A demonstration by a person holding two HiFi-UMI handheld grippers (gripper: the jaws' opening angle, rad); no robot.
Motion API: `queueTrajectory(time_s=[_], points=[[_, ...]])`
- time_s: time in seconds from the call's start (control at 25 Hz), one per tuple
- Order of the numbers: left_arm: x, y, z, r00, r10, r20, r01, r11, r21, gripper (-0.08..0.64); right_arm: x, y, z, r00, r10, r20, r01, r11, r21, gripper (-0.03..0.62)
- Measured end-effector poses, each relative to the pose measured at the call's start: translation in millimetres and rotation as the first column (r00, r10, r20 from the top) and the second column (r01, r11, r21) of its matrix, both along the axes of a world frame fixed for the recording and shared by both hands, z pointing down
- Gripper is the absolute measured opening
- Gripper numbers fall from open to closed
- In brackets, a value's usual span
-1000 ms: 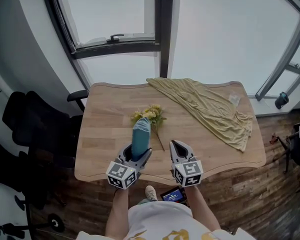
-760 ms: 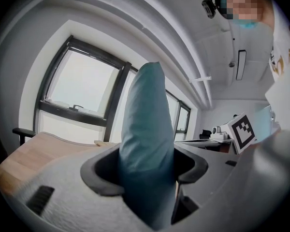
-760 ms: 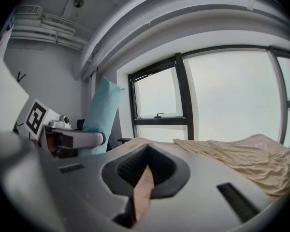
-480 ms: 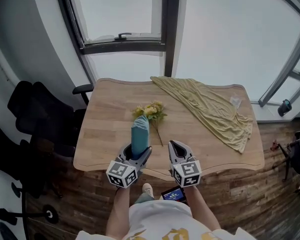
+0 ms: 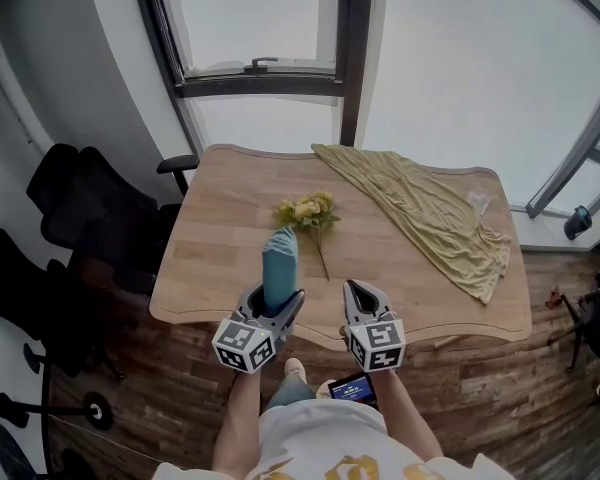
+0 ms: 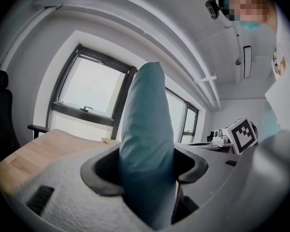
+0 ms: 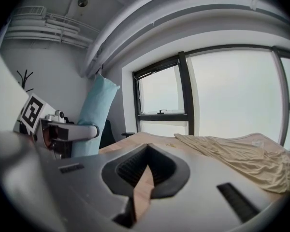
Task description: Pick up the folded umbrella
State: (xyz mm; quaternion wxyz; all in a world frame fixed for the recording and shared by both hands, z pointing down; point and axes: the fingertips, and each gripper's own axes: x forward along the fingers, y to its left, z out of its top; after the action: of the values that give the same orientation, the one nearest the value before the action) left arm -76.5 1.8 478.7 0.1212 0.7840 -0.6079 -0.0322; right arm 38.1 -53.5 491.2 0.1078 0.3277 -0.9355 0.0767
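The folded umbrella (image 5: pixel 278 266) is a teal, sleeve-like bundle that points away from me over the near edge of the wooden table (image 5: pixel 220 238). My left gripper (image 5: pixel 272 308) is shut on its lower end. In the left gripper view the umbrella (image 6: pixel 147 144) fills the gap between the jaws of the left gripper (image 6: pixel 147 170). My right gripper (image 5: pixel 358 298) hovers beside it to the right, shut, with nothing held. In the right gripper view the right gripper (image 7: pixel 146 166) shows only table through its slit, and the umbrella (image 7: pixel 94 115) stands at the left.
A bunch of yellow flowers (image 5: pixel 308 213) lies mid-table beyond the umbrella. An olive cloth (image 5: pixel 430 218) is draped across the table's right half. Black chairs (image 5: pixel 90 218) stand at the left, windows behind the table. A phone screen (image 5: pixel 350 390) glows by my waist.
Both grippers have drawn back toward the table's near edge, the left still gripping the umbrella. The head view has shifted, so the table sits a little farther off.
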Motion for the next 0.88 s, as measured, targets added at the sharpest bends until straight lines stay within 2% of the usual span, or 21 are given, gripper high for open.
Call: queueTrajectory(time_s=[0.88], points=[[10, -5, 7, 1.000, -0.005, -0.018, 0.004, 1.000, -0.021, 0.298, 15, -5, 4, 1.000, 0.003, -0.026, -0.003, 1.000, -0.007, 0.011]])
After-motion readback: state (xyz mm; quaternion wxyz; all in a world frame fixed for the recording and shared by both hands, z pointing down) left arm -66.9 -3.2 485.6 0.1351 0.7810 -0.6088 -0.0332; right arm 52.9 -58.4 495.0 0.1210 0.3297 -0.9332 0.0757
